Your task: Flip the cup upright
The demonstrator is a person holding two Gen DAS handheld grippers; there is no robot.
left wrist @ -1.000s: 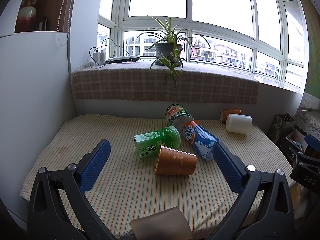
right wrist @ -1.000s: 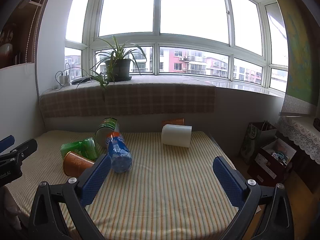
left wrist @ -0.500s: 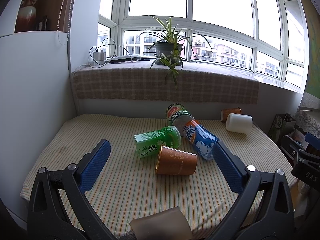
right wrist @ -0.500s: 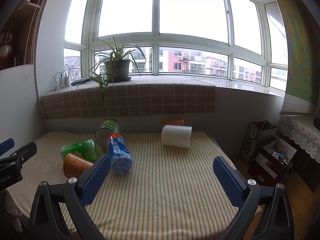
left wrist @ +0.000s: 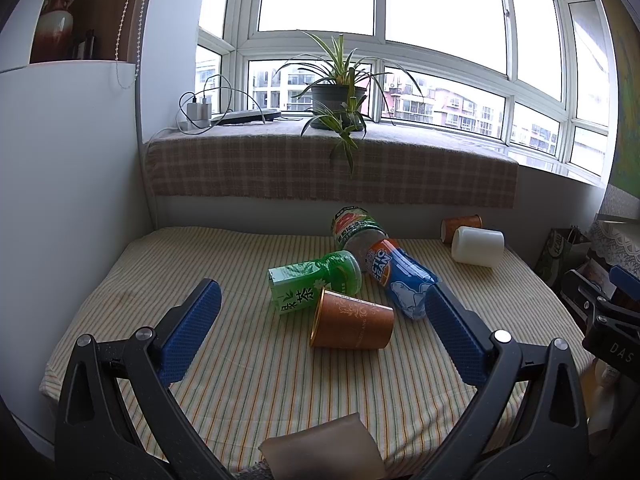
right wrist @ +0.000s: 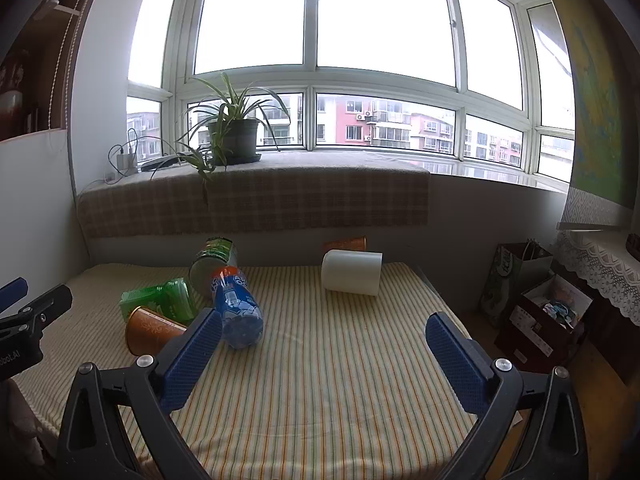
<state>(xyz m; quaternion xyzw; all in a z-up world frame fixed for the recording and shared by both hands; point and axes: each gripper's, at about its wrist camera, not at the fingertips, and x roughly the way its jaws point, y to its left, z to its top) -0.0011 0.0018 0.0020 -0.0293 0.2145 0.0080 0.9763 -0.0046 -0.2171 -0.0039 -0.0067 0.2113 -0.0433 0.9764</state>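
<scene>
The orange cup (left wrist: pixel 352 325) lies on its side at frame centre. The left gripper (left wrist: pixel 320 320) and right gripper (right wrist: pixel 324 340) hold their fingers wide apart, empty.

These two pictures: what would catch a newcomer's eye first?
A jumble of toppled drinks mid-table: a brown paper cup on its side against a green tea bottle and a blue bottle. Blue-padded fingers frame each view's bottom, spread wide. A spider plant sits on the windowsill.

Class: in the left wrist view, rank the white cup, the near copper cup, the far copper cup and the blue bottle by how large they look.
1. Blue bottle and near copper cup: alike, unranked.
2. White cup, though farther away.
3. Far copper cup, partly hidden.
</scene>
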